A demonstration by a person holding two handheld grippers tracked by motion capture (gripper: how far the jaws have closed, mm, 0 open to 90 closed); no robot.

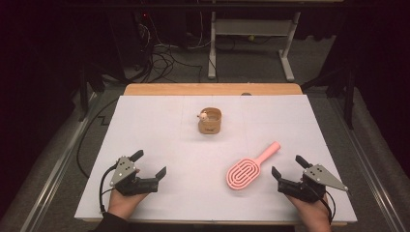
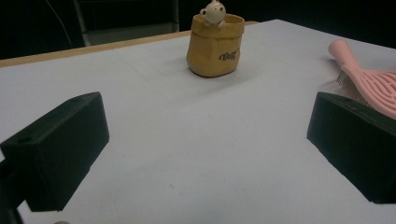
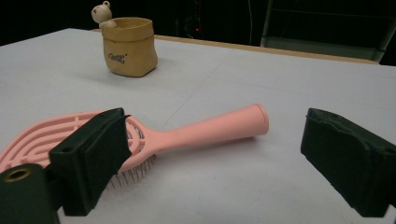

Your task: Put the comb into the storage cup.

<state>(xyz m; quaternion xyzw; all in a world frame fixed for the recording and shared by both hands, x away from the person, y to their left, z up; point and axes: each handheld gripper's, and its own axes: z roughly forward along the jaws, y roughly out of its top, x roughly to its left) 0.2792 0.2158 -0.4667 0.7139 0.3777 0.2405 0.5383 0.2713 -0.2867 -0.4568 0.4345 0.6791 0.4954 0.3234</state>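
Pink, one vented hairbrush (image 1: 245,171) lies bristles down at four o'clock from centre on the white table (image 1: 159,121), handle toward one o'clock. One tan pouch-shaped pot (image 1: 210,121) with a bear figurine (image 1: 203,116) stands at twelve. Two grippers, left (image 1: 149,163) at seven and right (image 1: 286,165) at five, gape wide, grasping nothing.

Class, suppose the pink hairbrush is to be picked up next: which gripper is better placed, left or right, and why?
Probably the right gripper: it sits open beside the pink hairbrush, whose handle lies between its jaws' lines. The left gripper rests farther off.
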